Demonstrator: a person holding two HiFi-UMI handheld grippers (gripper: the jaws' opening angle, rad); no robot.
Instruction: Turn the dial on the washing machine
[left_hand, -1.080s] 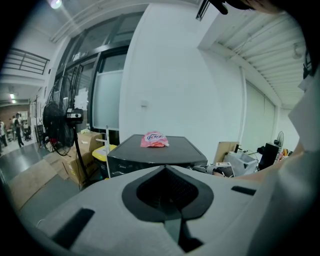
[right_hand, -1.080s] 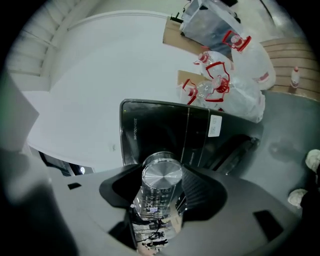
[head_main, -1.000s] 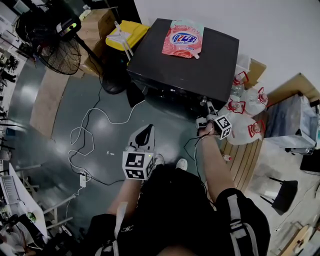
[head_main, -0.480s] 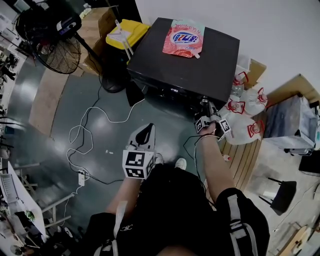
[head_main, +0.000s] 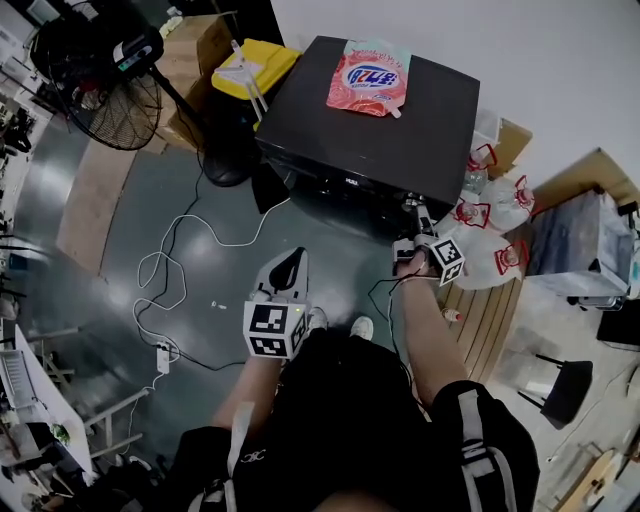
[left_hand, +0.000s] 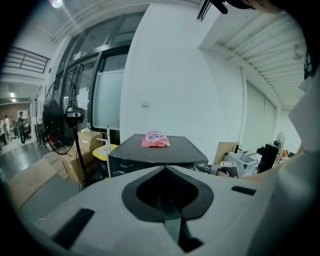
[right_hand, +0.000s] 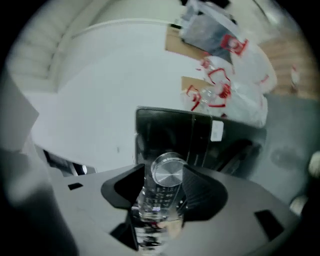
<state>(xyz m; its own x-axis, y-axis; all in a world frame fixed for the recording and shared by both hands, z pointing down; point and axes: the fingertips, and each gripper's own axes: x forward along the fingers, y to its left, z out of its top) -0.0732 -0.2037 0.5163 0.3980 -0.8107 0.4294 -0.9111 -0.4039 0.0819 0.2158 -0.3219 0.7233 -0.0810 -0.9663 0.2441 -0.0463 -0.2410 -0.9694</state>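
Two grippers show. The right gripper (head_main: 412, 215), right of centre in the head view, has just been closing its jaws and clasps the silver dial (right_hand: 169, 170) on the black washing machine (head_main: 370, 130). The left gripper (head_main: 288, 270), lower centre, is clenched and empty.

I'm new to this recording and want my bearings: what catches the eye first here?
A black washing machine stands by the white wall, a pink pouch lying on its top. At its front panel the right gripper has just been closing its fingers on the silver dial, which sits between them. The left gripper hangs shut and empty over the grey floor, away from the machine.
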